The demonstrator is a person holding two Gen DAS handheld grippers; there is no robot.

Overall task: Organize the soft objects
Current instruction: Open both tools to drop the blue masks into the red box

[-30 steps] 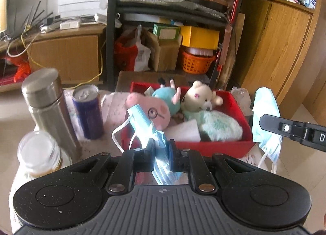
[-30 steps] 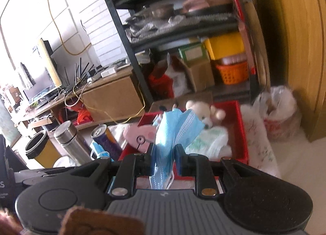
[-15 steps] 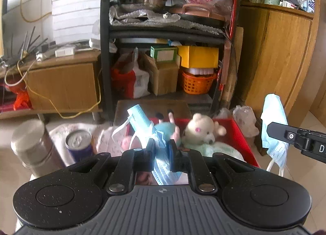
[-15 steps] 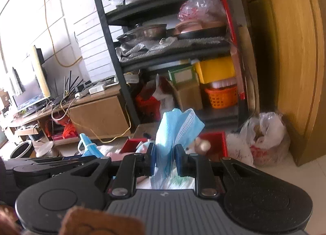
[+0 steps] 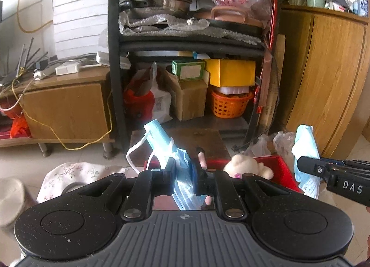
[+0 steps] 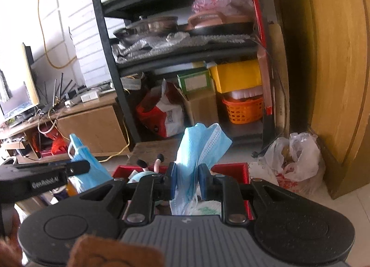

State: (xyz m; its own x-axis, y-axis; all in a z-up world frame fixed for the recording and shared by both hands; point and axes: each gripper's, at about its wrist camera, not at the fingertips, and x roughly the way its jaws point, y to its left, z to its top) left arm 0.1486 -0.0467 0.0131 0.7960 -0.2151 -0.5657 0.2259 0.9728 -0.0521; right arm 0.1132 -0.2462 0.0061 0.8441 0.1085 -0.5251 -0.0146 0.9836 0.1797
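A pleated light-blue paper face mask (image 5: 178, 165) sits pinched between the fingers of the left tool (image 5: 184, 170), its rolled top and white ear loops sticking up and left. A second crumpled light-blue face mask (image 6: 198, 149) stands clamped in the right tool (image 6: 186, 180). Both tools hang above the red rectangular plastic tray (image 6: 231, 168), where a cream plush bear (image 5: 245, 166) lies. Beyond the tray's far rim lies bare tiled floor (image 5: 76, 158), then a black metal shelf rack (image 5: 115, 59).
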